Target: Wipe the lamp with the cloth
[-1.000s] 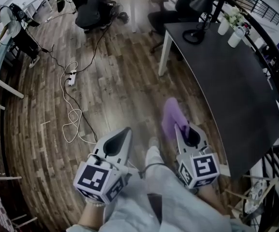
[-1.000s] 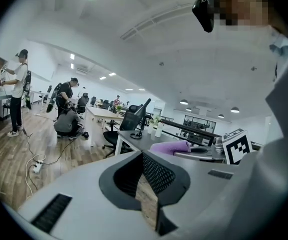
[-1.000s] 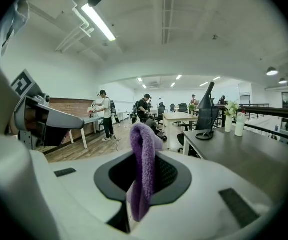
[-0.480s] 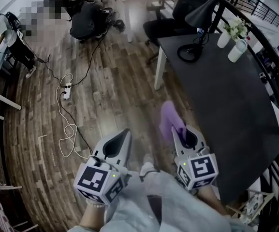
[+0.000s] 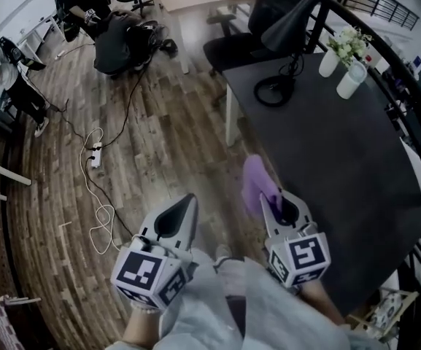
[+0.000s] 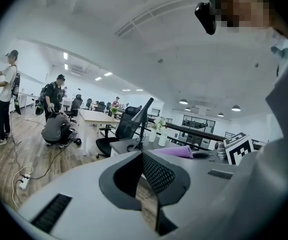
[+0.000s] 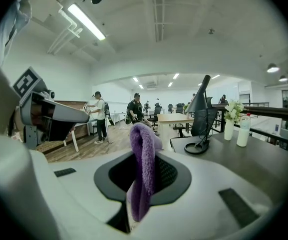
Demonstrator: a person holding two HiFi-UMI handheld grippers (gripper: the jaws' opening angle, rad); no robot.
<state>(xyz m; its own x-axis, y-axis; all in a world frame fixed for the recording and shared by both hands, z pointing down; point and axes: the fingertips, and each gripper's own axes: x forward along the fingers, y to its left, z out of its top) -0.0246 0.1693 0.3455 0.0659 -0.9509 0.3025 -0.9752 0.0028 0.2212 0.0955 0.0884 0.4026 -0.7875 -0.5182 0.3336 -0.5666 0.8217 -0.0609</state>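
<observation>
Closer now, desk lamp [image 5: 290, 17] upper right; right gripper [image 5: 270, 199] clamps the purple cloth [image 5: 256, 179], left gripper [image 5: 190, 199] closed, empty. Approach step: next, carry cloth to its shade.

Purple cloth [image 5: 258, 184], black lamp [image 5: 292, 19], dark grey table [image 5: 341, 166]

**Office around the dark counter**

A flower vase [image 5: 330, 60] and a white bottle [image 5: 351, 79] stand side by side at the far end of the dark counter [image 5: 341, 159]. A black office chair [image 5: 246, 35] sits just beyond that end. Left of the counter, a power strip [image 5: 95, 154] and looped cable [image 5: 101, 210] lie on the wood floor [image 5: 166, 144]. Farther off, a person [image 5: 119, 39] crouches.
</observation>
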